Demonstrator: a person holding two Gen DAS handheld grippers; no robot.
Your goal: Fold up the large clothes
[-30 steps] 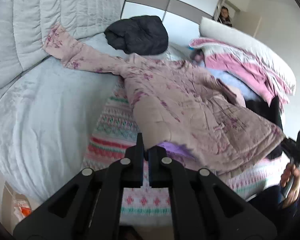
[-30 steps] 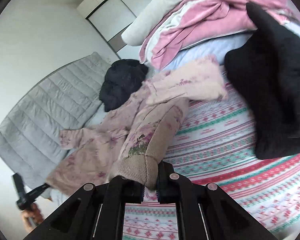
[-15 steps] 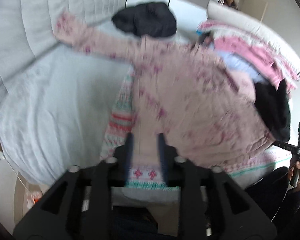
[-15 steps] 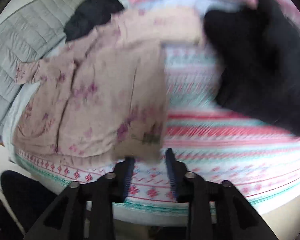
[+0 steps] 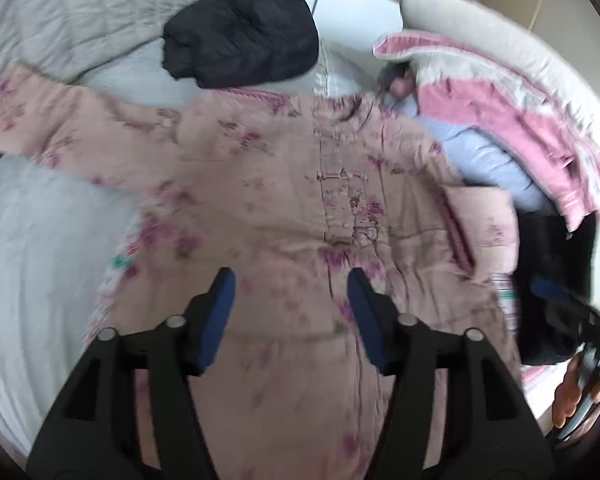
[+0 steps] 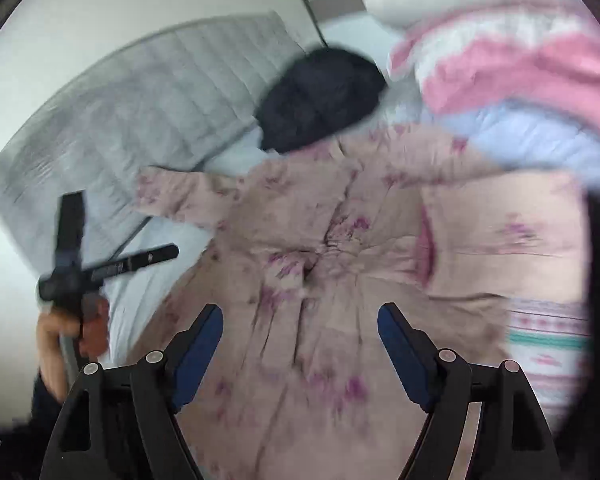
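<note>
Here the bed (image 5: 28,248) carries the pink floral coat (image 5: 284,200) spread flat, front up, one sleeve stretched toward the grey quilt (image 6: 148,112). A black jacket (image 5: 240,36) lies beyond its collar. Left claw (image 5: 292,292) and right claw (image 6: 300,328) have just been opening; both hover spread above the coat, gripping nothing.

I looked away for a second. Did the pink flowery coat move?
Yes. The pink coat was lifted at its hem; both grippers' jaws have just been opening, and it now lies flat below the black jacket.
</note>
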